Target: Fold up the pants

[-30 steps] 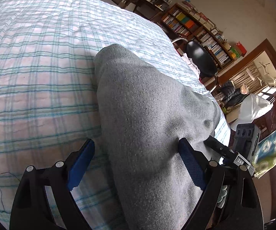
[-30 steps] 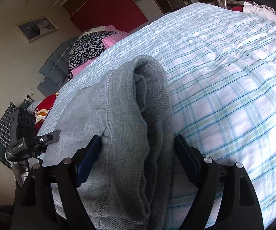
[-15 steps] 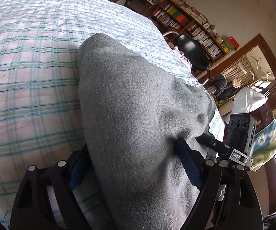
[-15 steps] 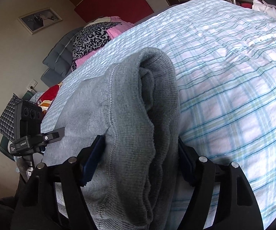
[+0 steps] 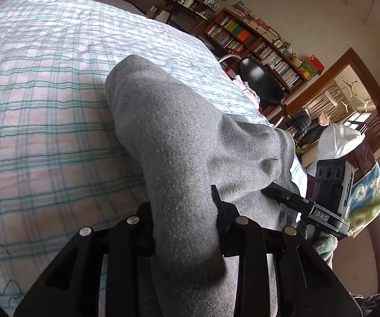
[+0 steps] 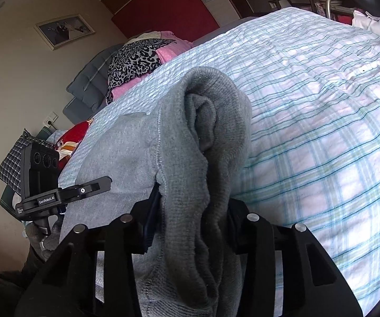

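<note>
Grey sweatpants (image 5: 179, 137) lie on a bed with a plaid sheet (image 5: 36, 111). My left gripper (image 5: 184, 227) is shut on one end of the pants, the fabric bunched between its fingers. My right gripper (image 6: 192, 222) is shut on the other end (image 6: 205, 137), where the ribbed band and a folded layer show. The right gripper's body shows in the left wrist view (image 5: 324, 198), and the left gripper's body shows in the right wrist view (image 6: 47, 182). The pants stretch between the two grippers.
Pillows and a leopard-print cloth (image 6: 134, 60) lie at the head of the bed. A black chair (image 5: 261, 82) and bookshelves (image 5: 256, 42) stand beyond the far side. A doorway (image 5: 348, 100) is at right.
Both grippers have closed from open onto the ends of the pants. The fabric now bunches between the fingers.
</note>
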Demonstrator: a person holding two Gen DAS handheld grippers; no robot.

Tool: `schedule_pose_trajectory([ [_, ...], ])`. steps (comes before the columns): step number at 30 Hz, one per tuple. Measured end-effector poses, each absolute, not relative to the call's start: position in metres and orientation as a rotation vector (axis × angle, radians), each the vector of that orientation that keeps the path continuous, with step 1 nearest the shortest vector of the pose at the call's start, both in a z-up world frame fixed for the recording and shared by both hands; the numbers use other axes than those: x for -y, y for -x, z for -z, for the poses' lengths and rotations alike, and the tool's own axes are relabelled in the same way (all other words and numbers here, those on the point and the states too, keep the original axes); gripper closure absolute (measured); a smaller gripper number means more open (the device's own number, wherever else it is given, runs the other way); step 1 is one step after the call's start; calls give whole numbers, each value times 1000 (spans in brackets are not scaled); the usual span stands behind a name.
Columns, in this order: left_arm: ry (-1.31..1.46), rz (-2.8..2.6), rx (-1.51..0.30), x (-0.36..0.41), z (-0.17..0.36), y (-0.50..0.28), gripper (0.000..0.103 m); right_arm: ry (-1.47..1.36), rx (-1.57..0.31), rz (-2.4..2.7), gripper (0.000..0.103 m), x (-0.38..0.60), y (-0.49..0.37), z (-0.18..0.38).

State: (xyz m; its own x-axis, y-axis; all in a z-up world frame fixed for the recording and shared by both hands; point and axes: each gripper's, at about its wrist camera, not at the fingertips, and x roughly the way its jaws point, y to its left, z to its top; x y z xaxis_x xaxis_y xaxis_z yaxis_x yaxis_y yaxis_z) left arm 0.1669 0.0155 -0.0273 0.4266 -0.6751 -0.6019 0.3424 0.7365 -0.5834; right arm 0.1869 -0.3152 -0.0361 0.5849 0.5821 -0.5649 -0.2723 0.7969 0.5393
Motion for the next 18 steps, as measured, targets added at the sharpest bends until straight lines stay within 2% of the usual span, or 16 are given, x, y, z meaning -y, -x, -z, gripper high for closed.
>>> schedule_pose_trajectory([
  [5, 432, 673, -898, -26, 15, -163, 81, -379, -739, -516, 62, 303, -178, 14],
  [18, 443, 590, -747, -87, -27, -147, 81, -351, -700, -630, 63, 243, -198, -16],
])
